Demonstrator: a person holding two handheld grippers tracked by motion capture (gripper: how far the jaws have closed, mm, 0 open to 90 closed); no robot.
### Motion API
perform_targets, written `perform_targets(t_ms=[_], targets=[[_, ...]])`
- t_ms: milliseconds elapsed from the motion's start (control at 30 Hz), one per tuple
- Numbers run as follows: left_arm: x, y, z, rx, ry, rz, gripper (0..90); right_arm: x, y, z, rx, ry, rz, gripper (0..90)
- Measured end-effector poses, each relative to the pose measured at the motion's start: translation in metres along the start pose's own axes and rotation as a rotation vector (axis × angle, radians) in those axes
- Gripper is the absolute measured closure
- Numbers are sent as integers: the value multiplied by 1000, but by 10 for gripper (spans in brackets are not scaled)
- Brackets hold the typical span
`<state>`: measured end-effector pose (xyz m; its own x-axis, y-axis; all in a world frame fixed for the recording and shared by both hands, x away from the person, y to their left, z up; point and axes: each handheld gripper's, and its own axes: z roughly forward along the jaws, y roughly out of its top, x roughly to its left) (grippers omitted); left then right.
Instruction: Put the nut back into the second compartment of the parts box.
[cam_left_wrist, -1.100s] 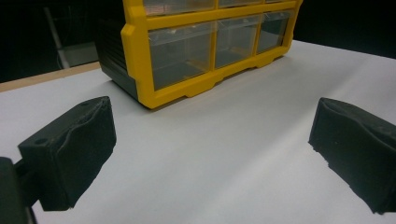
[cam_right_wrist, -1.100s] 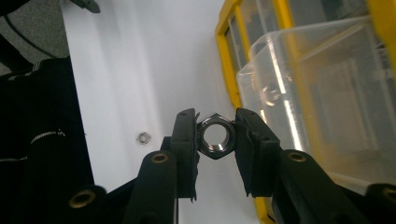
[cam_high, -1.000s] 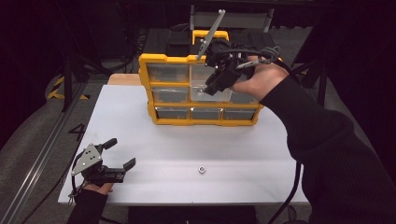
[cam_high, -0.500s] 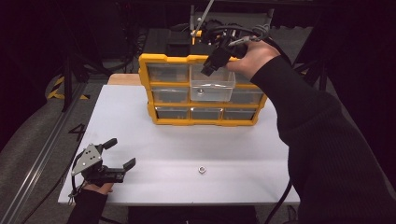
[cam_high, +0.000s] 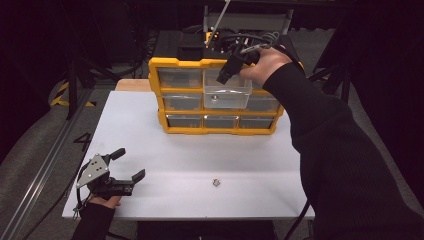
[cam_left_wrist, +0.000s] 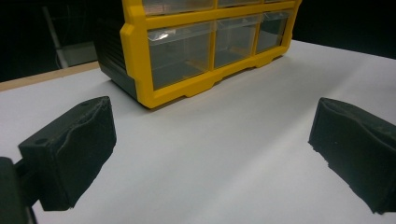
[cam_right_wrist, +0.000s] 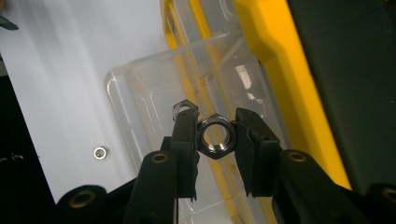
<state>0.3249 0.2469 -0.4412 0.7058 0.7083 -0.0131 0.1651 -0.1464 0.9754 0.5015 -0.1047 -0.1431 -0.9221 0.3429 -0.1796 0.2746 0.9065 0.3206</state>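
My right gripper (cam_high: 228, 70) hangs over the pulled-out clear drawer (cam_high: 235, 101) of the yellow organizer (cam_high: 170, 64). It is shut on a steel hex nut (cam_right_wrist: 215, 138), gripped by its flats between the two pads. The open drawer (cam_right_wrist: 140, 102) lies right below the nut. A second nut (cam_right_wrist: 185, 106) lies inside the drawer, partly behind one pad, and it is the nut in the drawer (cam_high: 214, 98) from above. My left gripper (cam_high: 131, 163) rests on the table's near left corner, open and with nothing between its pads (cam_left_wrist: 79, 140).
A third small nut (cam_high: 216, 182) lies loose on the white table (cam_high: 200, 150) near the front; it is the loose nut (cam_right_wrist: 100, 152) beside the drawer. The organizer (cam_left_wrist: 140, 56) stands at the back, its other drawers closed. Dark floor surrounds the table.
My right hand has carried the nut from in front of the organizer's upper drawers to above the open drawer, ending slightly lower. The left gripper has stayed put.
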Motion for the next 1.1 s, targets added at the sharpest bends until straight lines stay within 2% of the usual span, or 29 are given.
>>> perform_targets(t_ms=[333, 633, 967, 1100], targets=[[0, 0, 0, 3, -3, 2, 13, -8, -11, 21, 19, 29, 27, 697], [0, 0, 0, 6, -3, 3, 13, -10, -11, 31, 44, 47, 24, 696], [0, 0, 0, 4, -2, 1, 13, -9, -10, 33, 46, 46, 16, 691], [0, 0, 0, 4, -2, 2, 13, -8, -10, 30, 21, 40, 19, 615]])
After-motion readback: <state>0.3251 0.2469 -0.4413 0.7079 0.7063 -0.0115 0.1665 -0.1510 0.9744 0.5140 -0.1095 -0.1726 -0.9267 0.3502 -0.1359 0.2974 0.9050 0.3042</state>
